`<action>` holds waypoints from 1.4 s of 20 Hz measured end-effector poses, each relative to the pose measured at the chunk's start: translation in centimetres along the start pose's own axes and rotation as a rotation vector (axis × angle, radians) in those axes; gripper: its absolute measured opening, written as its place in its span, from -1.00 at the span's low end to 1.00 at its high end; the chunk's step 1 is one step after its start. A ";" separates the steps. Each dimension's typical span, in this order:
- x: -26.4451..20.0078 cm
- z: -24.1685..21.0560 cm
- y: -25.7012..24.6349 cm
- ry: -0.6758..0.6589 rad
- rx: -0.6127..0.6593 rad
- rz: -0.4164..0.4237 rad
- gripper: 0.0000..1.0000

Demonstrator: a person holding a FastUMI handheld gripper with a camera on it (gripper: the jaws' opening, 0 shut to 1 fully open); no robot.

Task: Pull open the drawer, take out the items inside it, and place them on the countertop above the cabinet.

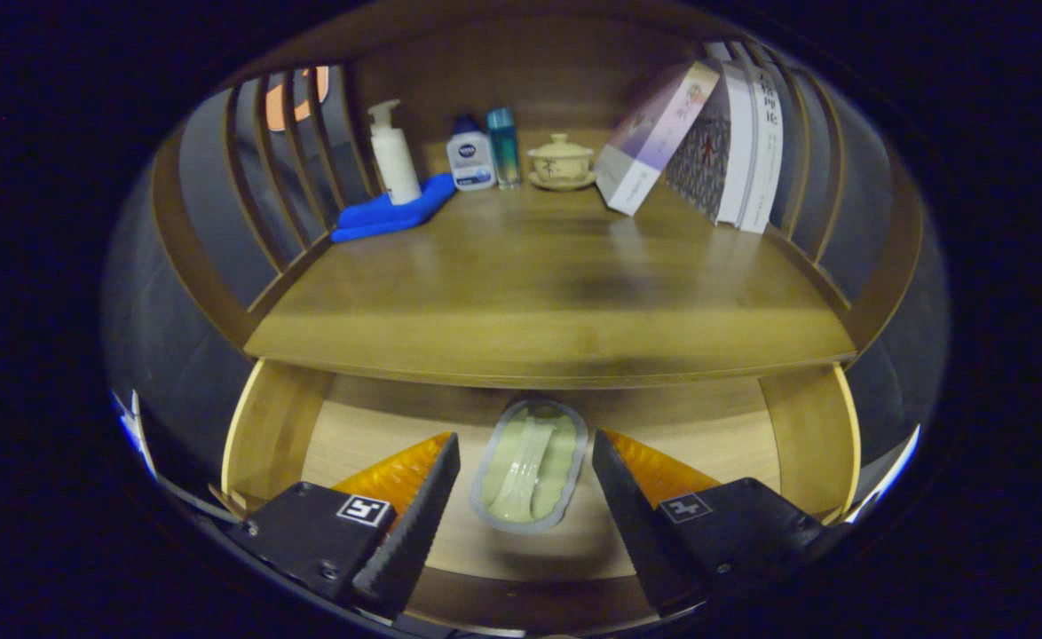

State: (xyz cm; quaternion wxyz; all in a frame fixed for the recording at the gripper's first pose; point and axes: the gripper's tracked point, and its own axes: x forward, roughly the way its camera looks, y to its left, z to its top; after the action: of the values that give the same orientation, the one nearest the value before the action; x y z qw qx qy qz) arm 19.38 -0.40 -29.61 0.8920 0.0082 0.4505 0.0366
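Observation:
The drawer stands pulled open below the wooden countertop. On its pale floor lies a flat oval packet, grey-edged with a light green middle. My gripper hovers over the drawer, open, with the packet lying between its two fingers and below them. Neither finger touches the packet as far as I can see. The packet's far end lies under the countertop's front edge.
At the back of the countertop stand a white pump bottle on a folded blue cloth, a small white-and-blue bottle, a teal bottle and a lidded cup on a saucer. Leaning books fill the back right. Slatted side rails flank the countertop.

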 end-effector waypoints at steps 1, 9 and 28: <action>0.3 -0.5 0.1 0.036 0.000 0.010 0.87; 2.8 -2.3 0.5 0.205 0.037 -0.001 0.58; -3.0 -2.1 1.2 0.178 0.057 0.064 -0.55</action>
State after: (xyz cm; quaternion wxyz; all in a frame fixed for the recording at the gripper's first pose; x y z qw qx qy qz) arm 15.86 0.53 -28.44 0.8462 0.0447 0.5284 0.0527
